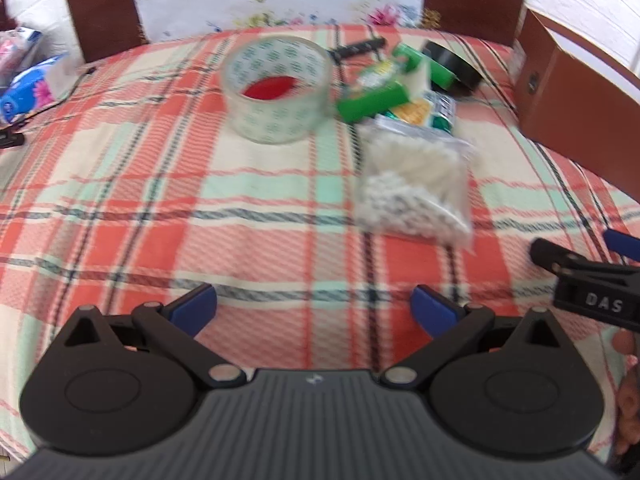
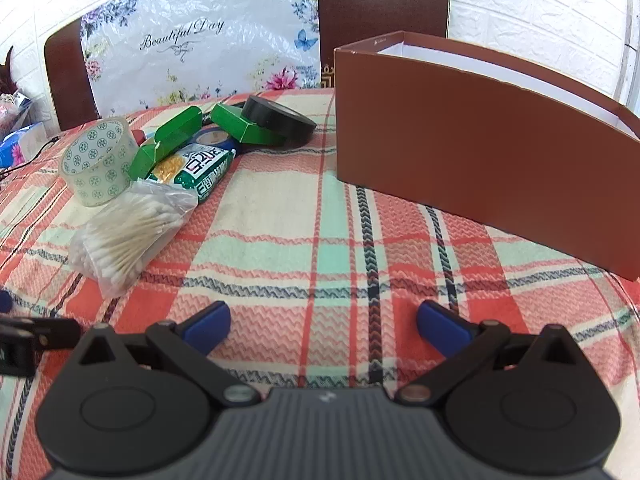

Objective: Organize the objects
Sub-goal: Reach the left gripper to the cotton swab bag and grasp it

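Observation:
A pile lies on the plaid cloth: a clear tape roll, a bag of cotton swabs, green cartons, a green snack packet and a black tape roll. An open brown box stands to the right. My left gripper is open and empty, near the front, short of the pile. My right gripper is open and empty, between swabs and box; it also shows at the right edge of the left wrist view.
Two brown chair backs and a flowered plastic bag stand behind the table. Tissue packs and a black cable lie at the far left. The left gripper's tip shows at the left edge.

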Demonstrator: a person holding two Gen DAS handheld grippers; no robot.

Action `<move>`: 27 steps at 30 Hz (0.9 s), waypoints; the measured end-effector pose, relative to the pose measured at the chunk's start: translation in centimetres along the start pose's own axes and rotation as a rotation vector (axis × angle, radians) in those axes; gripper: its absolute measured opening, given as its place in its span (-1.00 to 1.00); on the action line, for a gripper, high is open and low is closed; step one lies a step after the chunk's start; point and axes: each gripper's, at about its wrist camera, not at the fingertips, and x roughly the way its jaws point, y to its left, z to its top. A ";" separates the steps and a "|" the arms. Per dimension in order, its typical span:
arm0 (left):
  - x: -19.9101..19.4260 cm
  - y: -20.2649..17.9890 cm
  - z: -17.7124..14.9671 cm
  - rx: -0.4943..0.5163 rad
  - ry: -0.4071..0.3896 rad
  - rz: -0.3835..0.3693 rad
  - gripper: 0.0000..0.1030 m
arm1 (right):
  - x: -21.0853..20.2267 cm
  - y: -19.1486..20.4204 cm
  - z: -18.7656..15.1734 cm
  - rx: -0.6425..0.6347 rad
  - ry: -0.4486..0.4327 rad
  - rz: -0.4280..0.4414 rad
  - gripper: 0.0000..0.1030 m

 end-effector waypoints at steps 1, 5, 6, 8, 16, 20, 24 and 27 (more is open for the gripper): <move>-0.2 0.4 0.0 -0.005 -0.015 0.012 1.00 | 0.0 0.0 0.1 -0.002 0.009 0.000 1.00; -0.1 2.6 0.1 -0.020 -0.043 0.078 1.00 | 0.3 0.2 0.6 -0.014 0.037 0.001 1.00; 0.3 3.3 -0.1 -0.038 -0.024 0.080 1.00 | 0.4 0.2 0.7 -0.017 0.044 0.001 1.00; 0.8 4.7 -0.3 -0.089 -0.007 0.035 1.00 | 0.5 0.4 1.0 -0.025 0.056 0.002 1.00; 0.6 5.8 -0.1 -0.080 -0.042 0.032 1.00 | 0.8 1.0 1.5 -0.068 0.084 -0.002 1.00; -0.9 5.6 0.7 -0.024 -0.134 -0.041 1.00 | 0.8 1.4 1.9 -0.091 0.102 0.022 1.00; -2.1 5.5 2.6 0.004 -0.194 -0.190 1.00 | -1.0 1.8 1.3 -0.119 -0.018 0.114 1.00; -1.7 5.1 3.9 -0.005 -0.177 -0.320 1.00 | -1.4 3.2 0.7 -0.217 -0.052 0.171 1.00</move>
